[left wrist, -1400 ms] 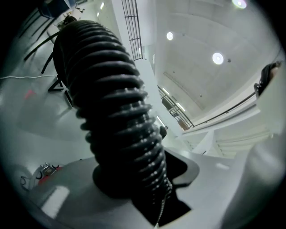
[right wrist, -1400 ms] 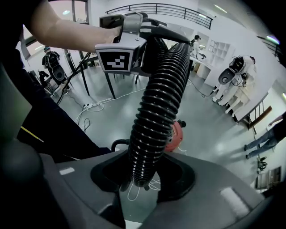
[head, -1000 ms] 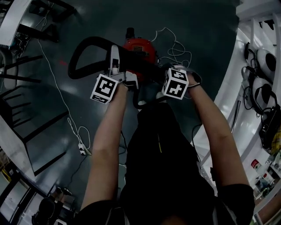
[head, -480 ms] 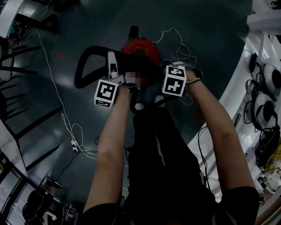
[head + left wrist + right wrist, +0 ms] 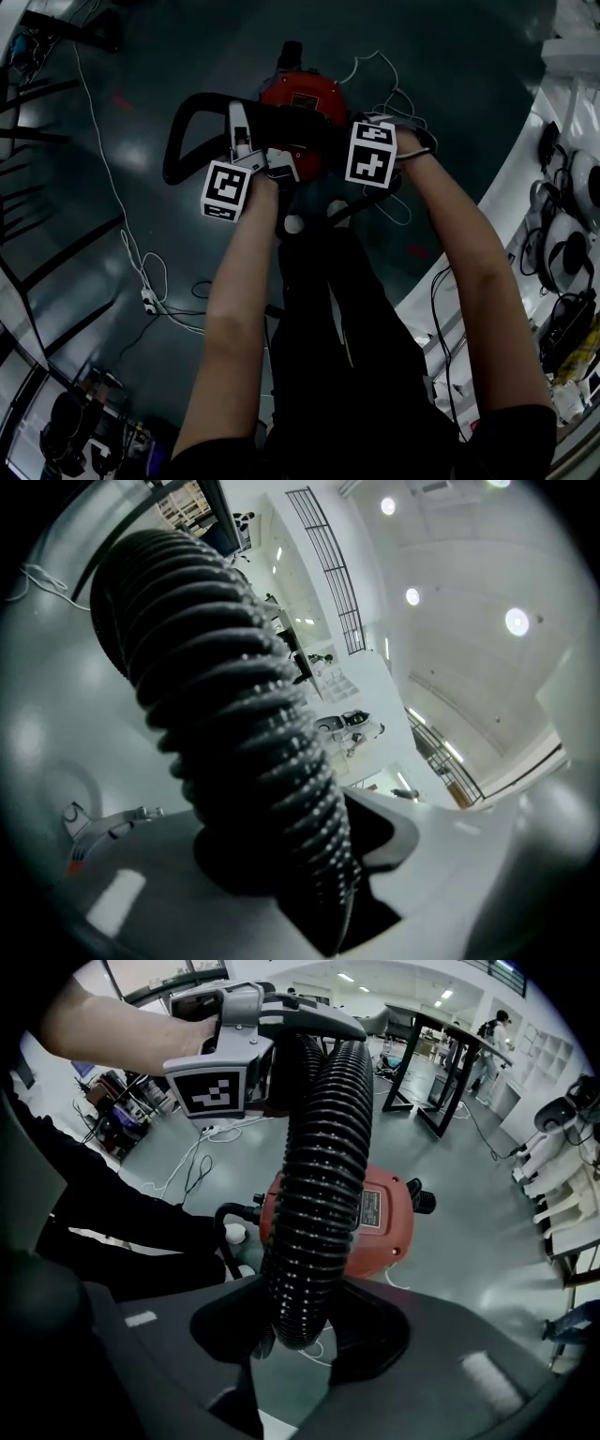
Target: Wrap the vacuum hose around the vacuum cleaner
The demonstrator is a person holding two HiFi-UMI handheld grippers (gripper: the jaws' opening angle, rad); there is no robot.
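Head view looks down past both forearms [image 5: 234,281] at the red vacuum cleaner [image 5: 305,92], standing on the dark floor [image 5: 469,112] among loose white cable [image 5: 380,70], with the black ribbed vacuum hose [image 5: 187,117] looping out to its left. The left gripper [image 5: 309,874] has its jaws closed on the hose — the ribs fill the gap between them — and the right gripper [image 5: 298,1330], pointing down at the cleaner, grips another stretch of the same hose, which runs on to the left gripper.
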